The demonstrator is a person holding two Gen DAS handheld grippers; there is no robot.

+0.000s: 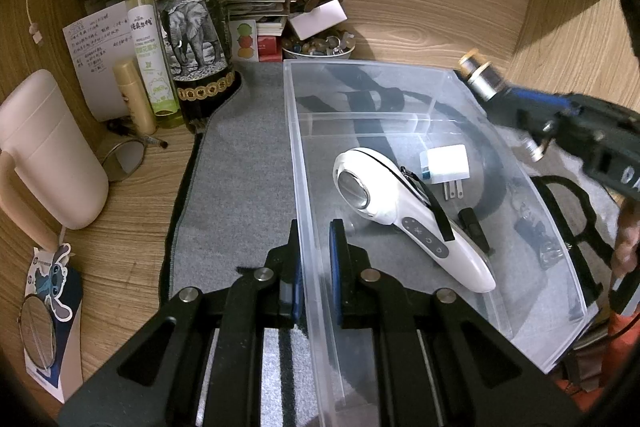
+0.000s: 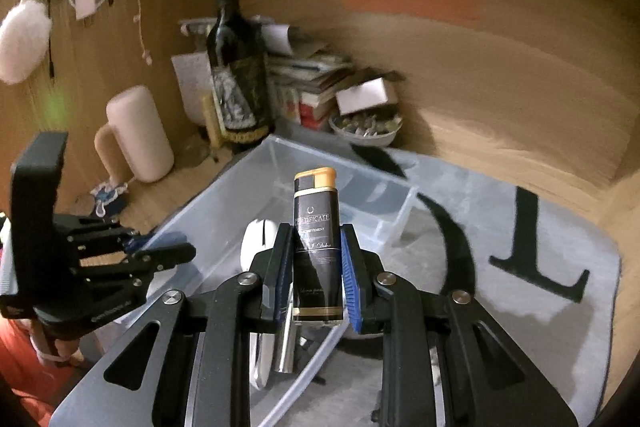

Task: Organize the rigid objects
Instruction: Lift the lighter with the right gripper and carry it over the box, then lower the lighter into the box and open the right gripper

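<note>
A clear plastic bin point(image 1: 404, 71) stands on a grey mat point(image 1: 240, 163). In it lie a white handheld device point(image 1: 408, 215), a white plug adapter point(image 1: 444, 167) and a small black clip point(image 1: 474, 227). My left gripper point(image 1: 314, 259) is shut on the bin's left wall, one finger each side. My right gripper point(image 2: 316, 267) is shut on a black tube with a gold cap point(image 2: 317, 243) and holds it upright above the bin point(image 2: 224, 203). The tube's gold end point(image 1: 478, 71) also shows in the left wrist view, above the bin's right wall.
A dark wine bottle point(image 1: 192, 23), a green spray bottle point(image 1: 150, 47), a beige tube point(image 1: 134, 97) and a pink lidded mug point(image 1: 48, 155) stand left of the mat. A bowl of small items point(image 1: 318, 47) and stacked papers sit behind the bin. Wooden walls enclose the desk.
</note>
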